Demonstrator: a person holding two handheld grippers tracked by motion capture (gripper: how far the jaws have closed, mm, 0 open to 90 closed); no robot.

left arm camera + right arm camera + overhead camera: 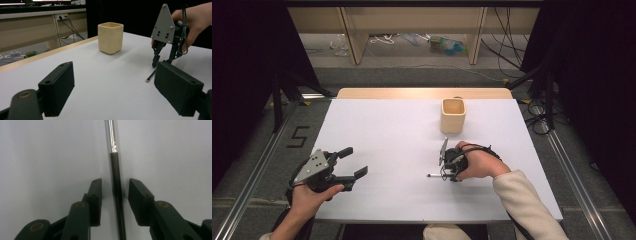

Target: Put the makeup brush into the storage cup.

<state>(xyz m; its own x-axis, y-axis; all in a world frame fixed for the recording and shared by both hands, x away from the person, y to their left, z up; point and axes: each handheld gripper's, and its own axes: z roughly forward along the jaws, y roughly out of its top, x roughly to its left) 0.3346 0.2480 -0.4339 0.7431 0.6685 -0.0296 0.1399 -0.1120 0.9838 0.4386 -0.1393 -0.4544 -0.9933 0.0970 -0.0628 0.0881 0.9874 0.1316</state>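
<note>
A thin pen with a dark barrel and a clear end lies on the white table, right of centre. My right gripper points down over it, held by a hand in a cream sleeve. In the right gripper view the pen runs between the two jaws of the right gripper, which is open with a small gap on each side. From the left gripper view the pen shows under the right gripper. My left gripper stands open at the front left, holding nothing.
A cream square cup stands upright near the table's far edge, beyond the pen, and it appears in the left gripper view as well. Cables and wooden furniture legs lie on the floor behind the table. Dark curtains flank both sides.
</note>
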